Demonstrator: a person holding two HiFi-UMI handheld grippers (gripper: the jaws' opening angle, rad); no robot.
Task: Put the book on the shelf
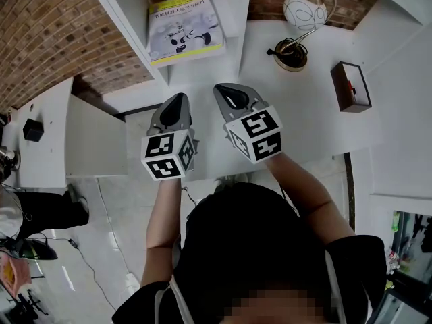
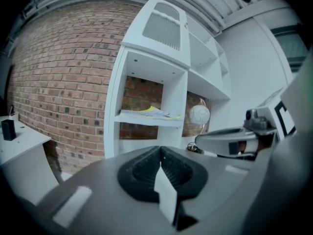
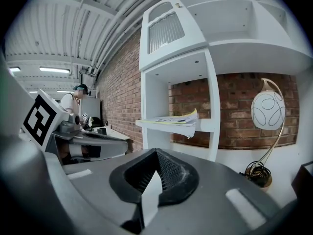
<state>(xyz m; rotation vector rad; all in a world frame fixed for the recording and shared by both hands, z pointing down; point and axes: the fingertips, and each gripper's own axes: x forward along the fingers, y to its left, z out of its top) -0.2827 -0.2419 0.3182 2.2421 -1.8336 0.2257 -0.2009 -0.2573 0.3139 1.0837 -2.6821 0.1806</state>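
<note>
A thin book (image 1: 183, 25) with a yellow-and-white cover lies flat on a board of the white shelf unit (image 1: 236, 19); it also shows as the book (image 2: 146, 113) in the left gripper view and the book (image 3: 177, 119) in the right gripper view. Both grippers hang in front of the shelf, well short of the book. My left gripper (image 1: 179, 104) is shut with nothing in it, and so is my right gripper (image 1: 230, 95). The two sit side by side, a hand's width apart, each with its marker cube toward me.
A round white lamp (image 1: 302, 20) on a brass foot stands on the white counter (image 1: 317, 106) right of the shelf. A dark box (image 1: 350, 86) lies further right. A white desk (image 1: 47, 133) with a small black item (image 1: 32, 129) sits at left. Brick wall behind.
</note>
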